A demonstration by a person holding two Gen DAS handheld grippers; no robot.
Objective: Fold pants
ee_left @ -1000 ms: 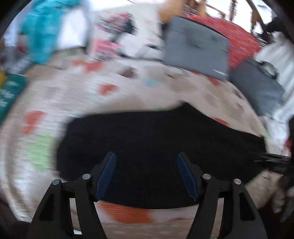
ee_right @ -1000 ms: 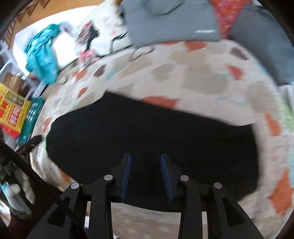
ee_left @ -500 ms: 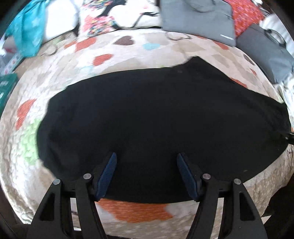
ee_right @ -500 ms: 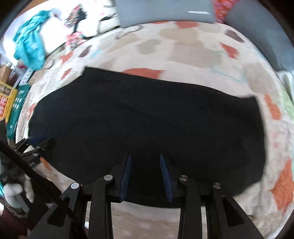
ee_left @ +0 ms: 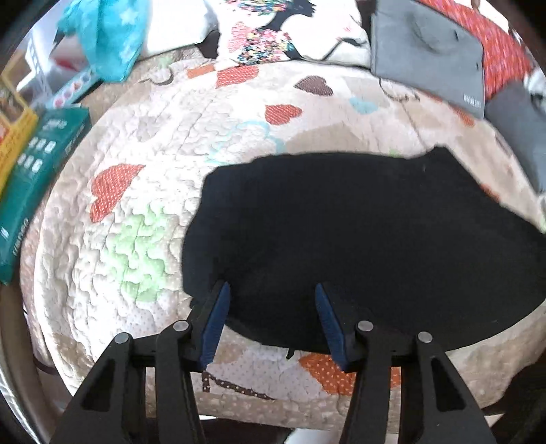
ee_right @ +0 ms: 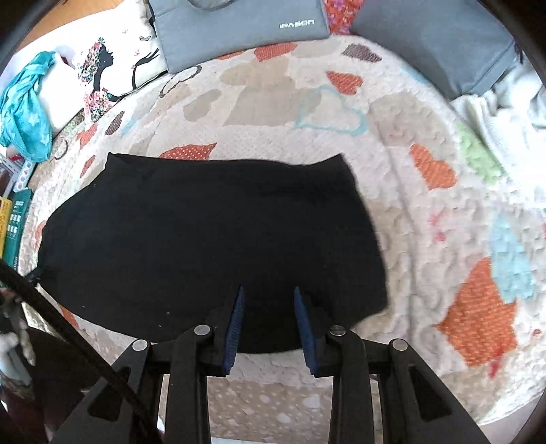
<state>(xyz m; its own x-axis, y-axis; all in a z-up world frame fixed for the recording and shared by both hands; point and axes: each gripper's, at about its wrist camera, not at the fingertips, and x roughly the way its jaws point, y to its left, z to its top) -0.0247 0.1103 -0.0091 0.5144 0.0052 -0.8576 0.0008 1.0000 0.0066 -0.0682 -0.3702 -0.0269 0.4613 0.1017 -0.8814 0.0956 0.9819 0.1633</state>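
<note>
Your black pants [ee_left: 358,232] lay flat on the heart-patterned quilt [ee_left: 143,191]. Your left gripper [ee_left: 271,321] was closing, pads still apart over the near hem; your right gripper [ee_right: 268,319] stood apart, gripping nothing.

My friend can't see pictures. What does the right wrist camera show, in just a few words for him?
Black pants lie spread flat on a quilt patterned with hearts, and the right gripper points down over their near edge with its jaws apart, pinching nothing. At the far side sit two gray bags and a pillow printed with a woman's silhouette.
</note>
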